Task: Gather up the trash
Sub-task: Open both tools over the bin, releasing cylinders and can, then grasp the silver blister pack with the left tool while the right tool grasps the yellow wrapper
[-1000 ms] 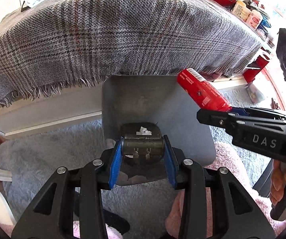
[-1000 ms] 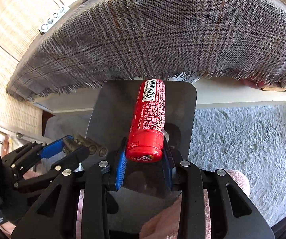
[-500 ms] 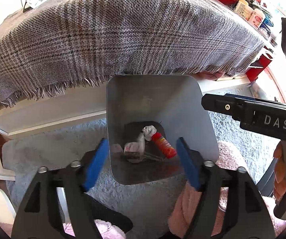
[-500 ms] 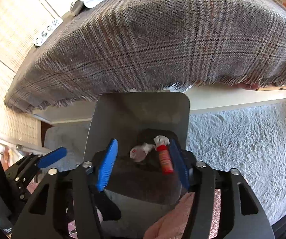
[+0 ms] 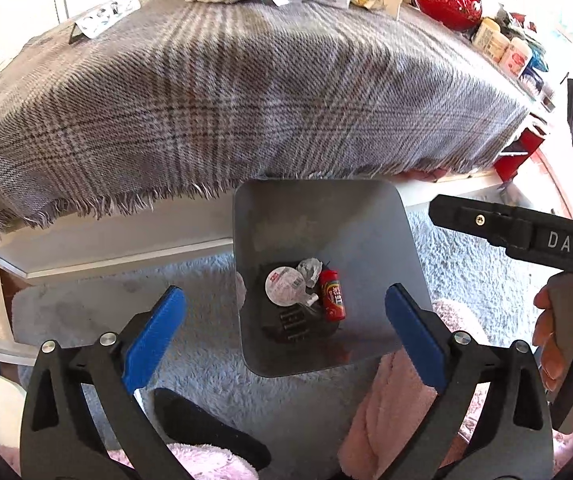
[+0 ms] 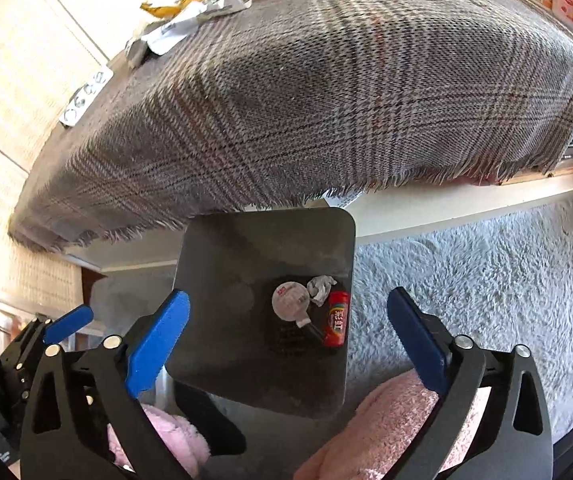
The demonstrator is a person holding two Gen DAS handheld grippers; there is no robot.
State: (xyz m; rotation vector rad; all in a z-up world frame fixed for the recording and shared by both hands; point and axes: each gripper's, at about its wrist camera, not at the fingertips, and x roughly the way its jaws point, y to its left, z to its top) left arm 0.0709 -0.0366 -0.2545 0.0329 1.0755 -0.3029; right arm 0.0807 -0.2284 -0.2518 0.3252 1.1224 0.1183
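both grippers hang over a grey metal bin (image 5: 326,236) on the pale shaggy rug (image 5: 202,364), and both stand with jaws spread wide, nothing between the blue pads. the left gripper (image 5: 284,332) and right gripper (image 6: 288,334) each look straight down into the bin. at its bottom lie a red tube (image 5: 332,294), a round clear lid with a printed label (image 5: 285,284) and a crumpled scrap of wrapper (image 5: 310,268), all close together; darker pieces beneath them are too shadowed to name. beyond the bin the plaid blanket (image 5: 226,96) hides the table edge, and its fringe overhangs the bin's far rim. more wrappers and paper (image 6: 182,20) lie at the blanket's far side, partly cut off by the lens edge.
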